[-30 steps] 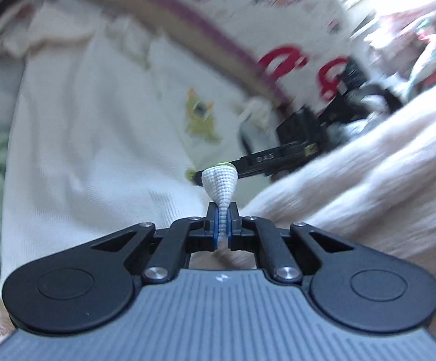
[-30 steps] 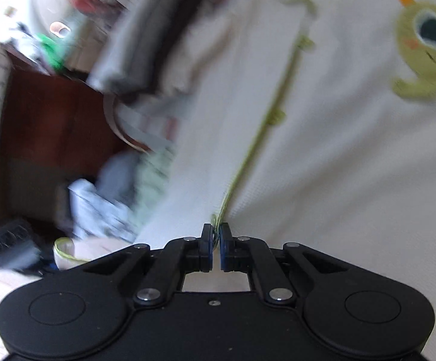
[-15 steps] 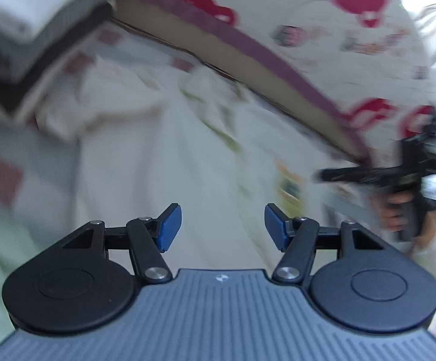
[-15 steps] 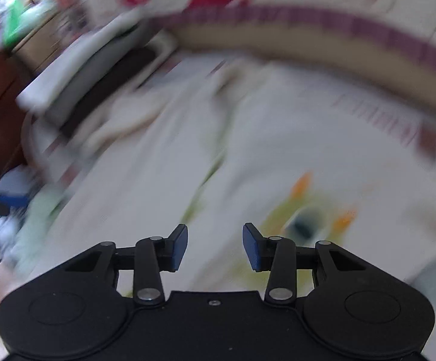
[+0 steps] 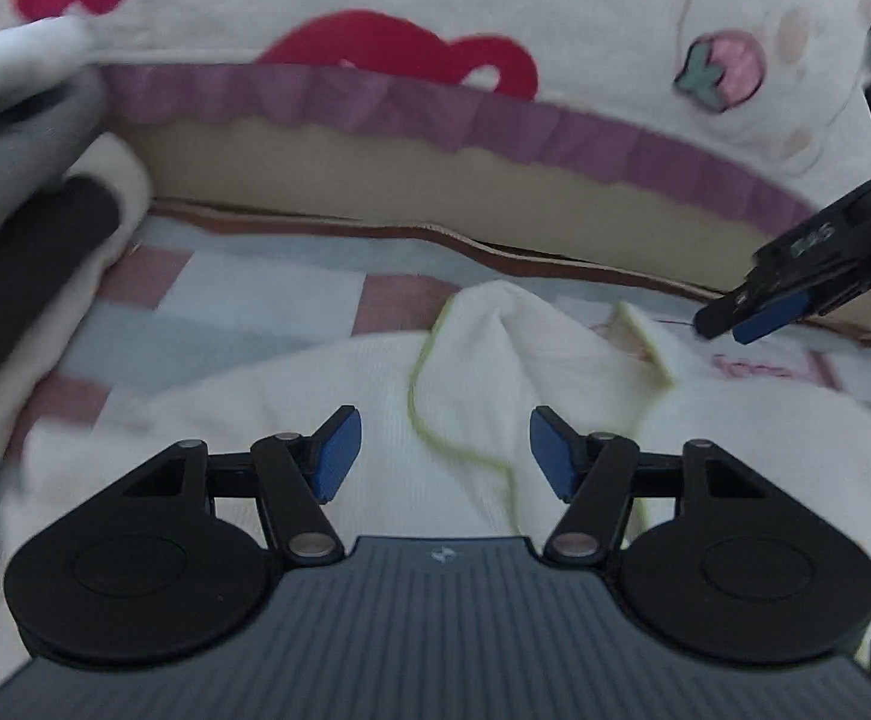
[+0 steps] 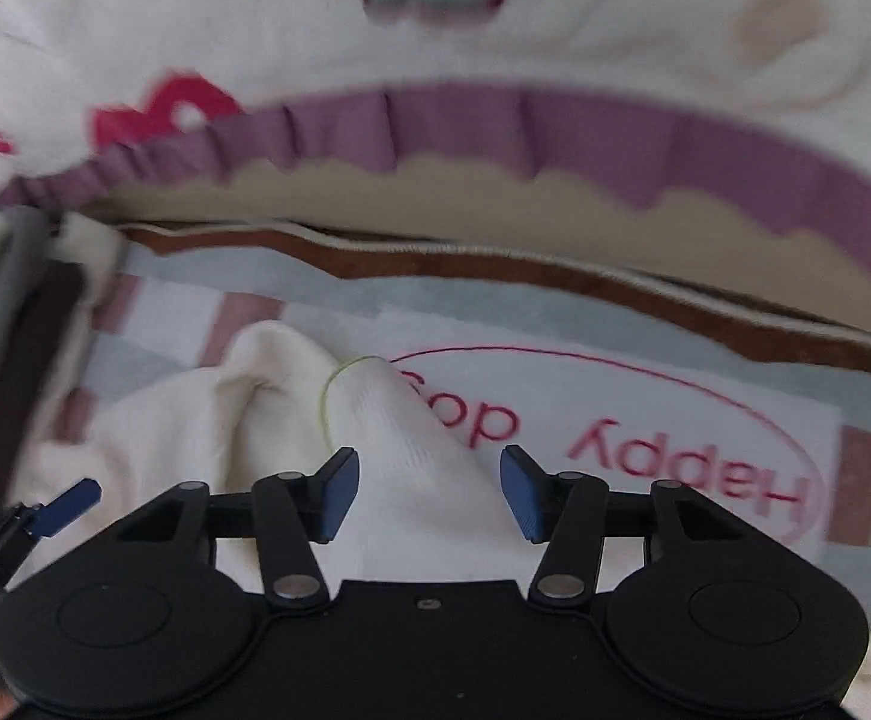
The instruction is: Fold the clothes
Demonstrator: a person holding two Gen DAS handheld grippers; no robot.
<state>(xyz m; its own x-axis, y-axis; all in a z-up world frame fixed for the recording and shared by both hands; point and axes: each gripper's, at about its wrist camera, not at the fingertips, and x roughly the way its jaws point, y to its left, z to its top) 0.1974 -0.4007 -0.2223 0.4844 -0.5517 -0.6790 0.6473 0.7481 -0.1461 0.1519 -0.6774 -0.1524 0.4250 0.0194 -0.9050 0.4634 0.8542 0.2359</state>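
Observation:
A cream-white garment (image 5: 471,372) with a yellow-green trim lies crumpled on a checked blanket. My left gripper (image 5: 444,453) hovers over its bunched end, open, with the trim line running below the gap and nothing pinched. In the left wrist view my right gripper (image 5: 753,318) comes in from the right edge, over the garment's collar flap. In the right wrist view my right gripper (image 6: 429,489) has its jaws opening; a raised fold of the garment (image 6: 399,420) stands between the blue pads, which do not press on it. A left gripper fingertip (image 6: 69,507) shows at lower left.
A stack of folded clothes (image 5: 9,192) rises at the left. Behind the garment runs a bed edge with a purple ruffle (image 5: 495,126) and a printed cover. The blanket (image 5: 225,312) has pink and grey checks and a red oval print (image 6: 675,456).
Both grippers were shut on the garment's edge a second ago; both have let go and opened. They have swung across to the garment's bunched end by the bed edge.

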